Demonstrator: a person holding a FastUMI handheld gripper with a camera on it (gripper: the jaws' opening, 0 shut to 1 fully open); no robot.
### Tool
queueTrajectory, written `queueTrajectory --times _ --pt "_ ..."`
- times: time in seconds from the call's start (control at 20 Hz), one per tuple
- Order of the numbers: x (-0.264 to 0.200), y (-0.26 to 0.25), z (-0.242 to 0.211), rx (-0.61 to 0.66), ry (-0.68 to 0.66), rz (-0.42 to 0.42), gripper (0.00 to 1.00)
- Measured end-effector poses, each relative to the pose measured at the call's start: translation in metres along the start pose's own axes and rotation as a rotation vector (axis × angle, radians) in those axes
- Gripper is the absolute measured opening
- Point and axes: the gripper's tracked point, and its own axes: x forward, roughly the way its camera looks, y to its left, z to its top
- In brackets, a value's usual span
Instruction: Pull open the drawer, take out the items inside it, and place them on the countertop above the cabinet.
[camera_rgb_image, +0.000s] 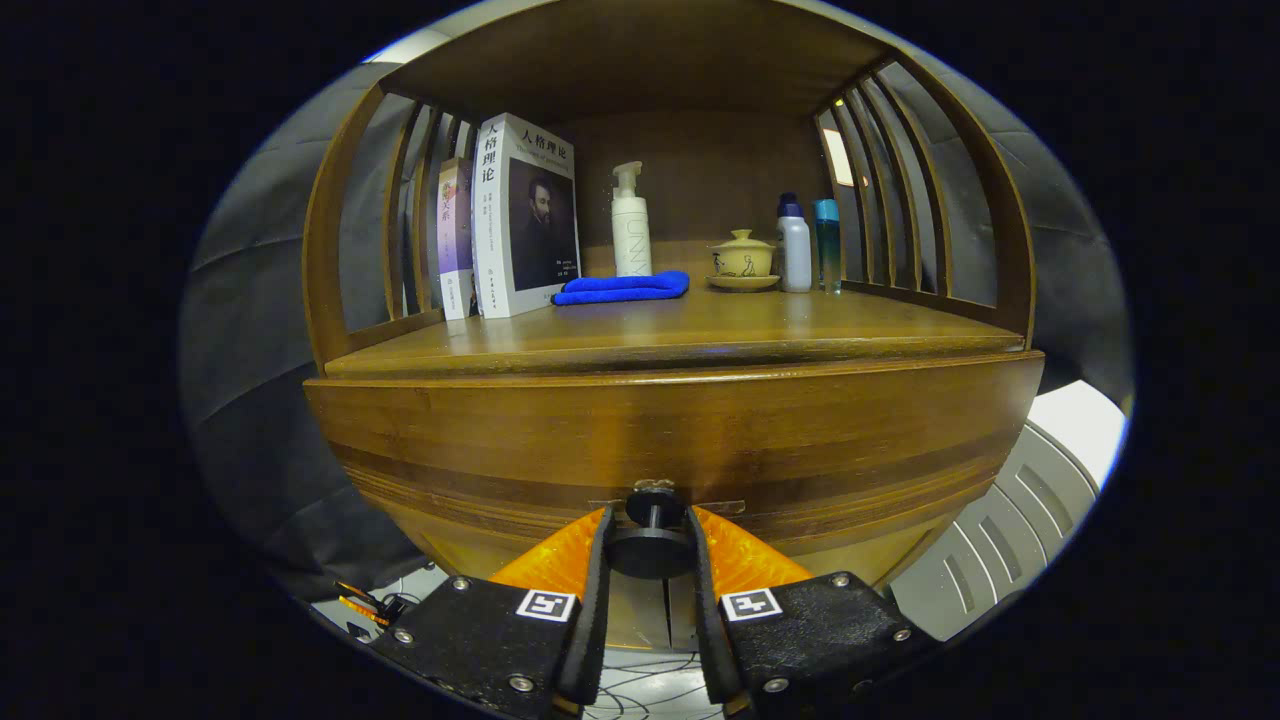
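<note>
Task stage, judged from this moment: early, at the drawer-opening step.

- Gripper (650, 548): brought up to the drawer (670, 440) front, fingers (598, 560) set either side of the black knob (650, 545). Both pads appeared to touch the knob's disc, so read as clamped on the knob, though firmness of the press could not be told.
- Drawer: seen as a wide wooden front directly under the countertop (680, 330). Whether already pulled out a little could not be told; no interior visible, and no contents seen.
- Countertop: already loaded with books (520, 215) standing near the slatted side, a folded blue cloth (622, 288) just ahead of a white pump bottle (630, 220), a lidded yellow cup (743, 258) on a saucer, and two small bottles (808, 243) beside it. Bare wood left along the front edge, above the drawer.

Done: knob reached and apparently gripped.

Left: pull the drawer out, lift each item from inside, set each on the bare front part of the countertop. Number and kind of items unknown.
</note>
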Motion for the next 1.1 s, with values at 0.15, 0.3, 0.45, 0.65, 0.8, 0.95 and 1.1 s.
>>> queueTrajectory --times 0.15,0.3,0.45,0.65,0.8,0.95,1.1 --pt "-0.011 -0.001 -0.003 -0.005 0.006 -0.009 0.39" --pt "-0.023 0.000 -0.007 -0.011 0.010 -0.012 0.39" --pt "-0.036 0.000 -0.011 -0.010 0.022 -0.015 0.39" --pt "-0.058 0.000 -0.017 -0.010 0.035 -0.024 0.39" --pt "-0.074 -0.002 -0.021 -0.007 0.043 -0.030 0.39" --pt "-0.086 -0.001 -0.025 -0.010 0.050 -0.031 0.39" --pt "-0.098 -0.001 -0.029 -0.012 0.047 -0.028 0.39"
